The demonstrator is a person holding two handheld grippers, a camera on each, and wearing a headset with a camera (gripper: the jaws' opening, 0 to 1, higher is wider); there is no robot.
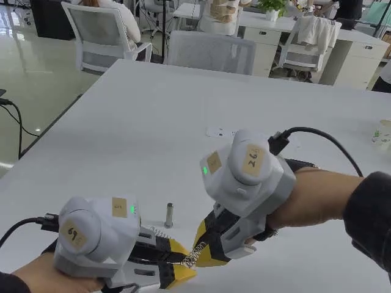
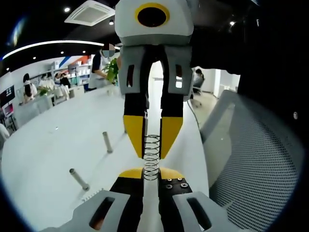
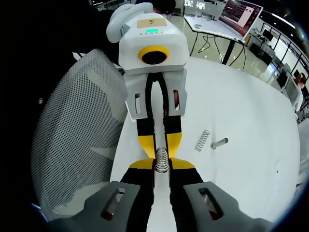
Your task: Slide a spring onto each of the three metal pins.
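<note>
A small coil spring is held between my two grippers, which meet tip to tip low over the white table. My left gripper is shut on one end of it. The right gripper is shut on the other end. Just behind them stands a short metal pin, with a loose spring lying next to it. In the left gripper view, two pins rise from the table to the left. The right gripper view has a loose spring beside a pin.
A small white plate lies flat mid-table. A clear object sits at the right edge. Grey mesh chairs stand along the far side, and another mesh chair is close by the table's near edge. Cables trail from both grippers.
</note>
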